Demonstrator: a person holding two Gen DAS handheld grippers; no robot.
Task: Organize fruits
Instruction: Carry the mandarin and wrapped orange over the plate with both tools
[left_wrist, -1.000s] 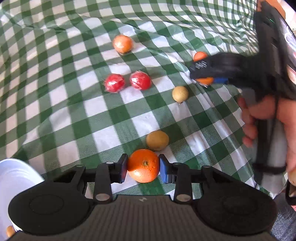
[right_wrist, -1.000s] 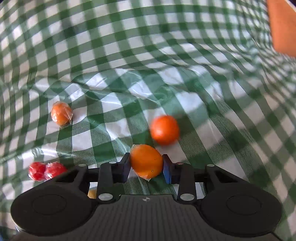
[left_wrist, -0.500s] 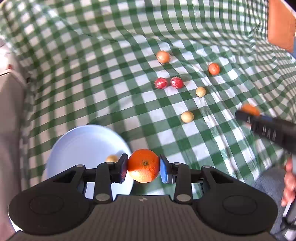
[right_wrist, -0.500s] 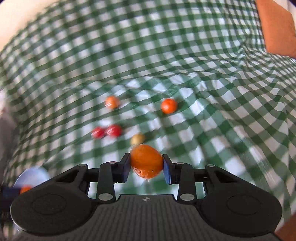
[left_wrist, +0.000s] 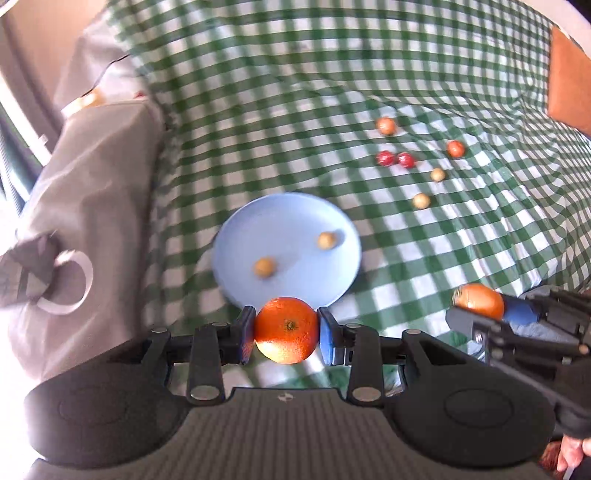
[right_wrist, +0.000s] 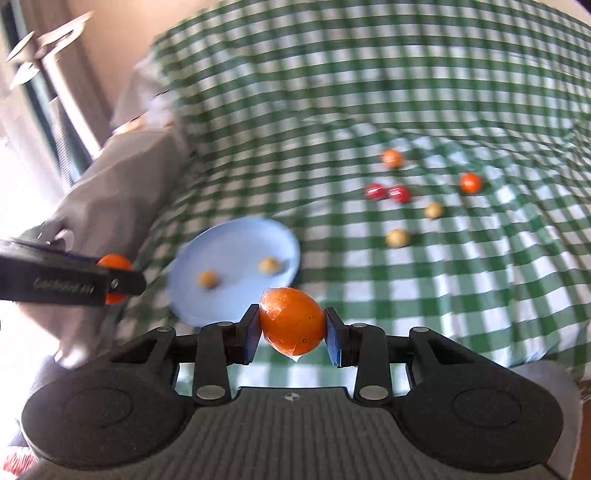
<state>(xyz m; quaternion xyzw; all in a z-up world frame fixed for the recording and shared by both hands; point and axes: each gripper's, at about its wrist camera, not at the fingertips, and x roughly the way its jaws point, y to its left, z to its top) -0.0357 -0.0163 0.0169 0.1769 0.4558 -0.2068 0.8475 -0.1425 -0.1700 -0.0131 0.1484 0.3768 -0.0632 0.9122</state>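
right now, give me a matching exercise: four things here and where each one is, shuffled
Things:
1. mandarin
2. wrapped orange
3. two tan fruits
4. two red fruits

Places:
A. on the blue plate
B. on the checked cloth, side by side
C. in the right gripper
D. in the left gripper

Pairs: 1-D, 2-C, 3-A, 4-B

Left gripper (left_wrist: 287, 329) is clamped on an orange (left_wrist: 286, 329), both pads pressed vs. its sides, held just short of the near rim of the blue plate (left_wrist: 258, 218). Right gripper (right_wrist: 293, 329) grips a wrapped orange fruit (right_wrist: 292, 320) the same way, off the plate's near-right edge. Grippers sit side by side w/ fingers level, left one nearer the plate's left side. Fingertips of the person's right hand (left_wrist: 571, 453) show at bottom corner.
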